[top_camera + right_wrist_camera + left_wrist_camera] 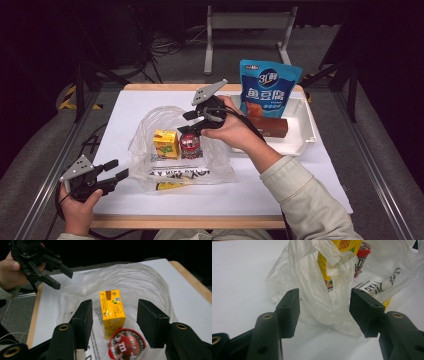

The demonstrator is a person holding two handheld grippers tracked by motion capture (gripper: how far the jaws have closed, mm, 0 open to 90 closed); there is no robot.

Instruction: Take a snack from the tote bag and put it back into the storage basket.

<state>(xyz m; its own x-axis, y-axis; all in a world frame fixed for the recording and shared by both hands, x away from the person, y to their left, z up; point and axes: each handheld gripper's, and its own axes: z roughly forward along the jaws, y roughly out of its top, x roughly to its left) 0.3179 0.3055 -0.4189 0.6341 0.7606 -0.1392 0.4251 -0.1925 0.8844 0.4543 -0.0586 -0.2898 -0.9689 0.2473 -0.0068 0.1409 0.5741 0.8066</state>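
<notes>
A clear plastic bag (150, 125) lies open in the middle of the white table. Inside it stand a yellow drink carton (166, 144) and a red M&M's cup (190, 145). My right gripper (189, 124) hovers open just above the cup; in its own view the open right gripper (115, 320) frames the carton (112, 310) and the cup's lid (127, 345). My left gripper (118, 169) is open near the bag's left front corner, not touching it. In the left gripper view, the open left gripper (324, 312) faces the crumpled bag (312, 290), carton (344, 246) and cup (362, 255).
A white tray (300, 145) at the right holds an upright blue snack pouch (267, 87) and a brown packet (270, 127). A yellow item (167, 186) lies at the bag's front edge. The table's wooden front edge (190, 221) is close to the person.
</notes>
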